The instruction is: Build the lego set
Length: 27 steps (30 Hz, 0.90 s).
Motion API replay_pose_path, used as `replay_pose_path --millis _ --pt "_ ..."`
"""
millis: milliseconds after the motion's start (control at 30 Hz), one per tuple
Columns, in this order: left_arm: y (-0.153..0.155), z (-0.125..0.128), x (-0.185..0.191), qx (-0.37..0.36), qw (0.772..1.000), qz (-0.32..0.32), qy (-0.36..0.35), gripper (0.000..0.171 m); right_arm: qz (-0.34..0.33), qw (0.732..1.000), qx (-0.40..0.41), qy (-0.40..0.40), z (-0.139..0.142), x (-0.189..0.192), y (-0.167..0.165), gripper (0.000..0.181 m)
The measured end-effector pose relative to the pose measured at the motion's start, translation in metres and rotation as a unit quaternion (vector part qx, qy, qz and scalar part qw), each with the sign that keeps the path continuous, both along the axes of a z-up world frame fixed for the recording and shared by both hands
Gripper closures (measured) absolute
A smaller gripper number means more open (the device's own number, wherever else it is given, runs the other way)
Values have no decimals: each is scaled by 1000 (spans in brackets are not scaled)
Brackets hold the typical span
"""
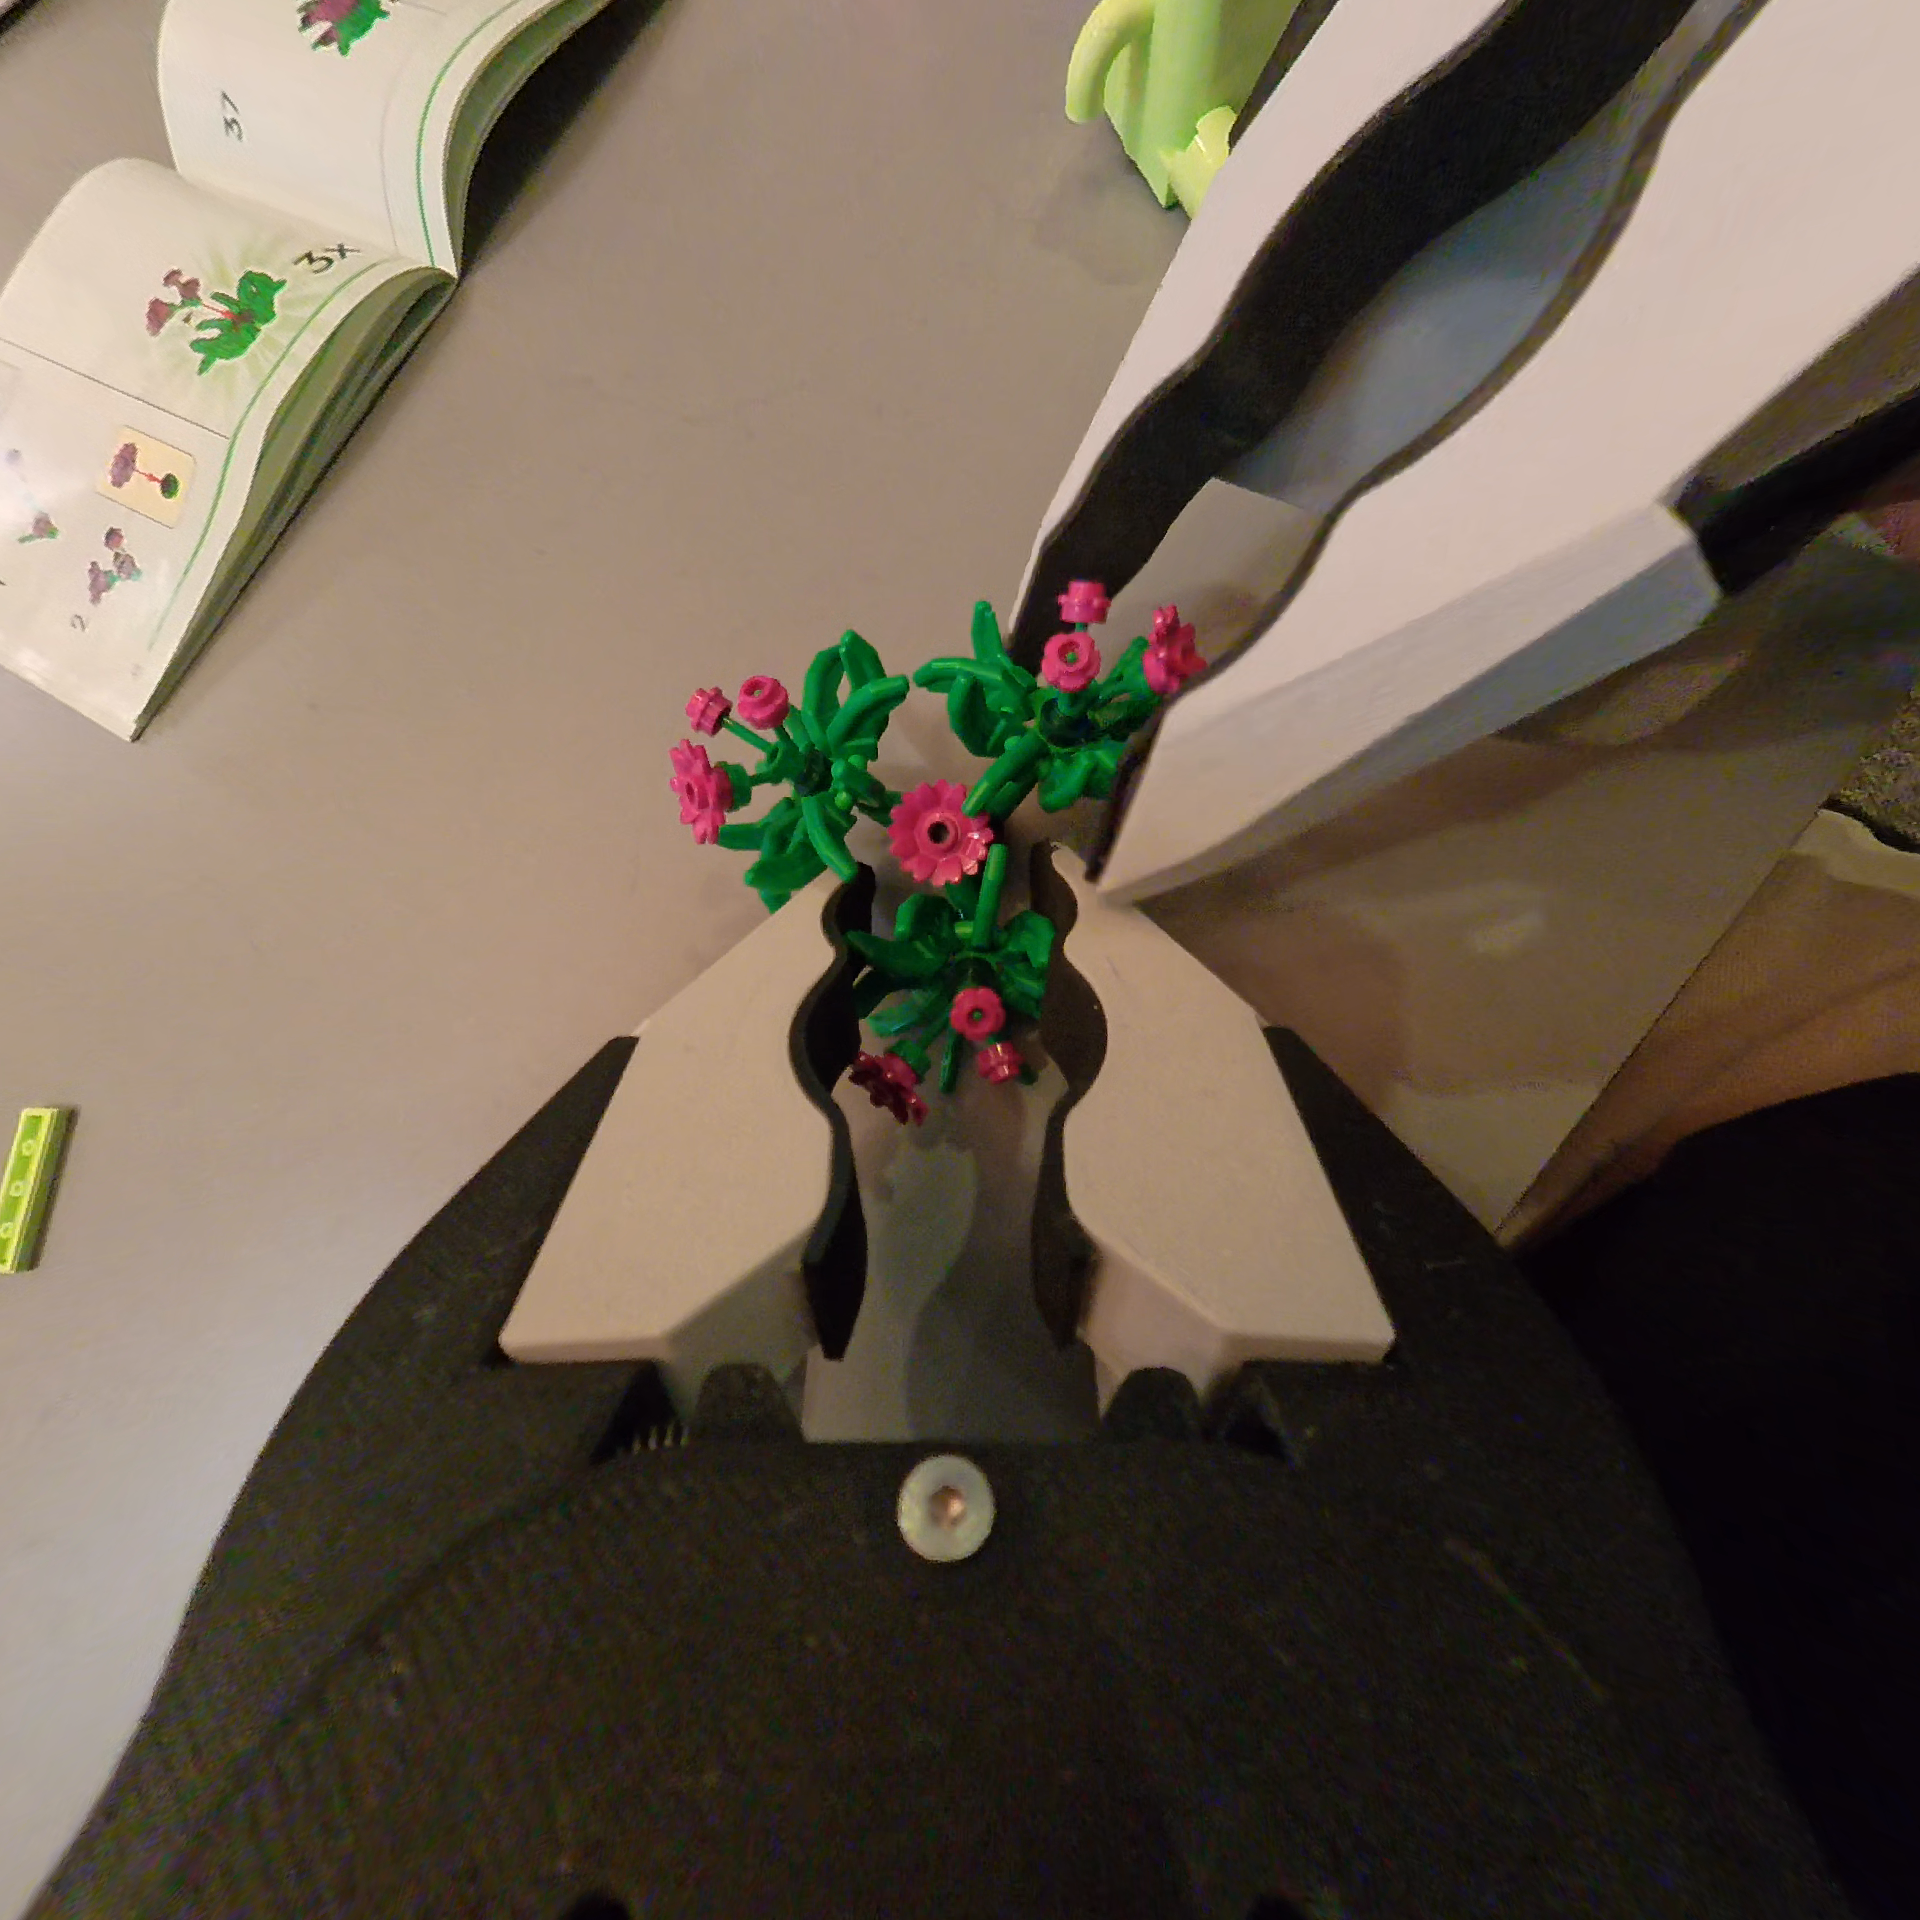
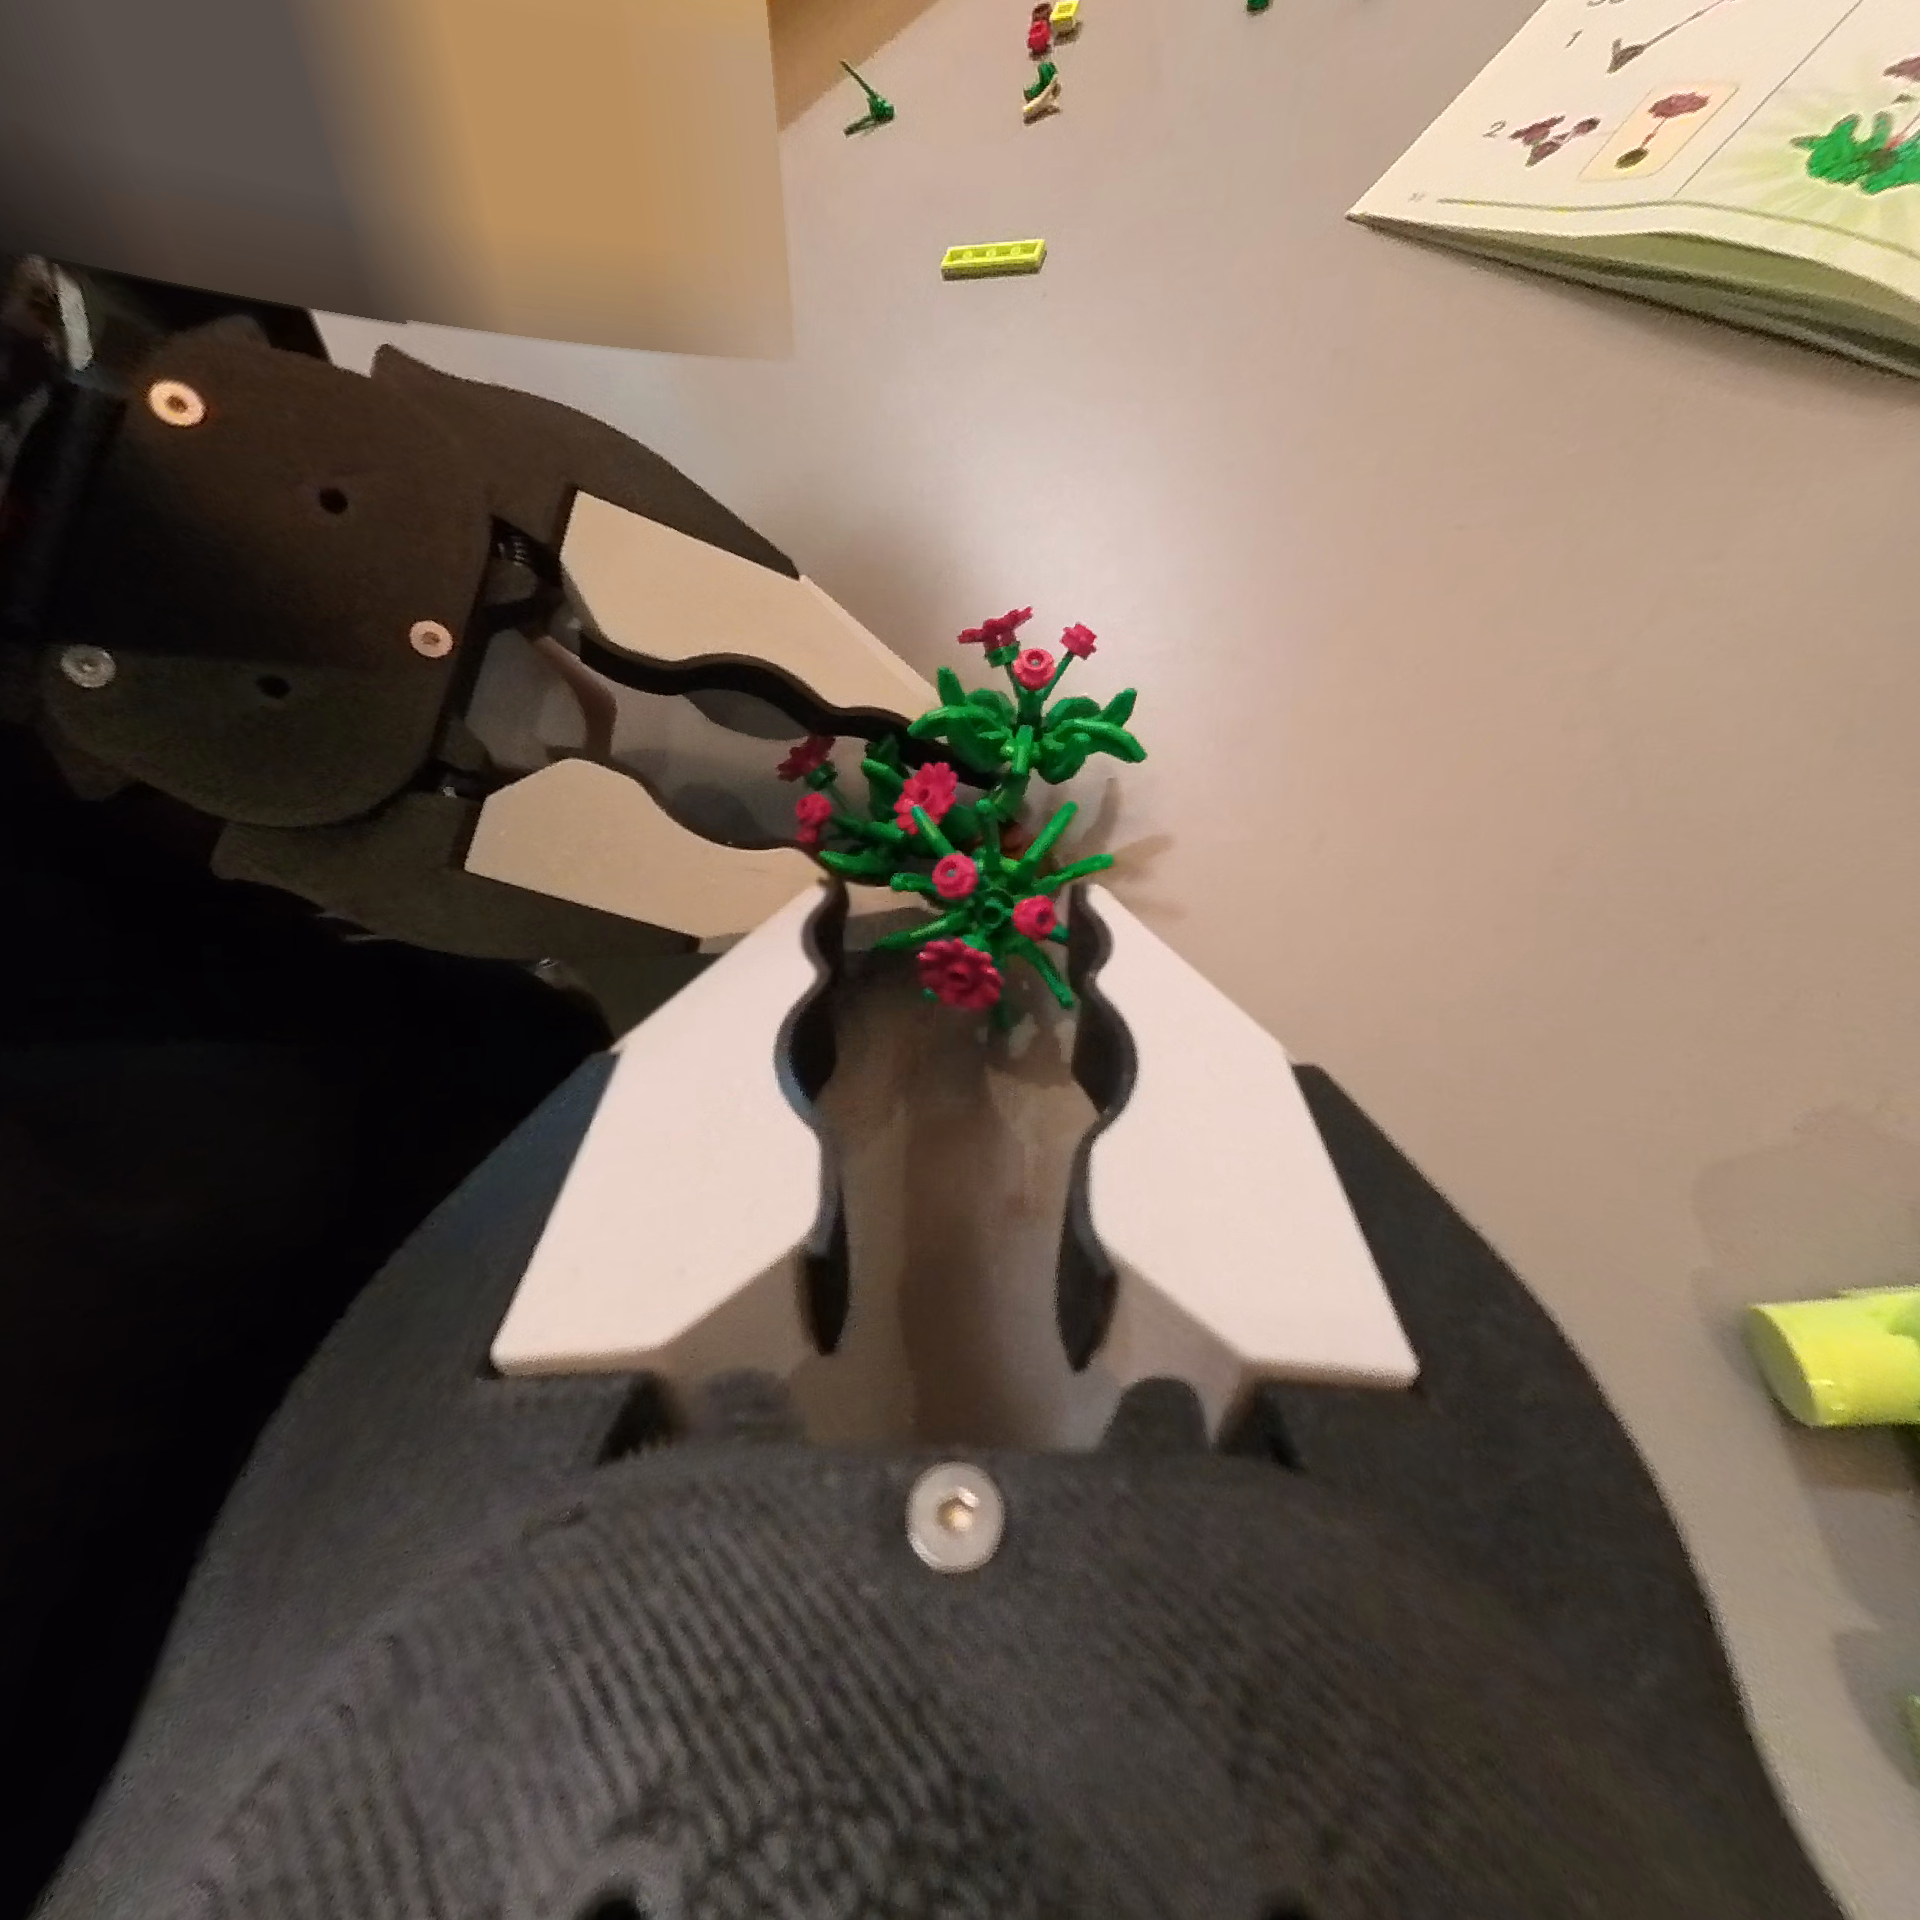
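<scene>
A lego flower cluster [image 1: 940,831] has three green leafy sprigs with magenta blossoms, and it is held above the grey table [image 1: 623,468]. My left gripper [image 1: 951,878] is shut on the lower sprig [image 1: 961,977], which sits between its grey fingers. My right gripper [image 1: 1070,738] comes in from the upper right and closes on the right sprig [image 1: 1060,696]. The third sprig [image 1: 800,769] sticks out free to the left. In the right wrist view, my right gripper [image 2: 956,904] holds the cluster [image 2: 987,883], and the left gripper [image 2: 873,800] grips it from the left.
An open instruction booklet [image 1: 239,343] lies at the far left; it also shows at the top right of the right wrist view [image 2: 1714,177]. A lime plate [image 1: 31,1184] [image 2: 992,257], lime green parts [image 1: 1164,83] [image 2: 1839,1361] and small loose pieces [image 2: 1039,62] lie on the table. My left and right fingertips are right by each other. The lime plate [image 1: 31,1184] is about 20 cm from both grippers' fingertips. My right wrist view [image 2: 994,258] looks at it from another angle.
</scene>
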<state>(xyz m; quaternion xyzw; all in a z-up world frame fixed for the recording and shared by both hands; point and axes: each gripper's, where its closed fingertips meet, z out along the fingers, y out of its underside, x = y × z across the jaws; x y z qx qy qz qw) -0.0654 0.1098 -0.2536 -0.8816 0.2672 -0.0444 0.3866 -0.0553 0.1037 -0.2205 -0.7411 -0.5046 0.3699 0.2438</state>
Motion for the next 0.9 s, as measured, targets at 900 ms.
replay_pose_path --millis 900 --pt "1 0 0 4 1000 1 5 141 -7 999 35 -40 4 11 5 152"
